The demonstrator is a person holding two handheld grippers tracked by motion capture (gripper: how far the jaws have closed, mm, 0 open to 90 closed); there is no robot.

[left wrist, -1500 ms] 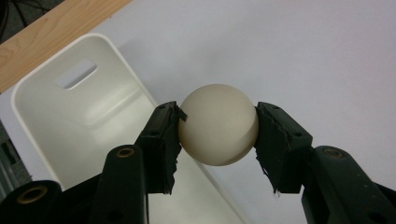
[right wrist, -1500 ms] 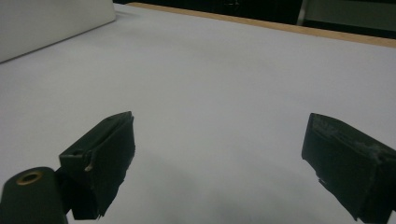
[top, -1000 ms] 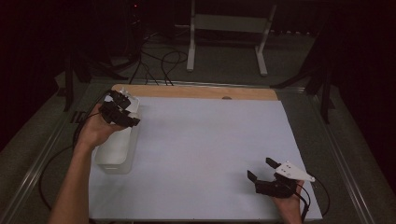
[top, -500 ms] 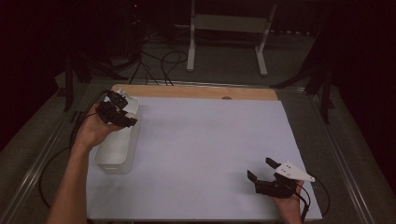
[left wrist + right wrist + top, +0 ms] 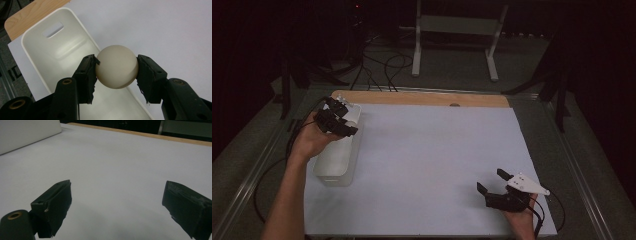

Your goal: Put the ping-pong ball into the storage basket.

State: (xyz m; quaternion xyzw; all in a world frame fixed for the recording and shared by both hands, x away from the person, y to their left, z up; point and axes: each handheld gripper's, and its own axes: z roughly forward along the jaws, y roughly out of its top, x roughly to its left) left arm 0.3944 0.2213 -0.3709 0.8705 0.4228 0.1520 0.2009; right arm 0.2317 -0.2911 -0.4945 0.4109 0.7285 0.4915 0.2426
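Note:
A cream-white ball (image 5: 117,66) sits pinched between the two black jaws of my left gripper (image 5: 116,72), which is shut on it. The ball hangs above a long white bin (image 5: 62,47) that looks empty inside. In the high view the left gripper (image 5: 343,122) hovers over the far end of that bin (image 5: 337,162) at the table's left. My right gripper (image 5: 493,181) rests near the front right of the white sheet, jaws wide apart. Its own view shows the right gripper (image 5: 117,205) open with nothing between the pads but the sheet.
A white sheet (image 5: 432,160) covers most of the table, with a wooden strip (image 5: 422,98) along its far edge. Cables and a white stand (image 5: 454,37) lie on the dark floor beyond. A metal rail (image 5: 584,175) runs along the table's right side.

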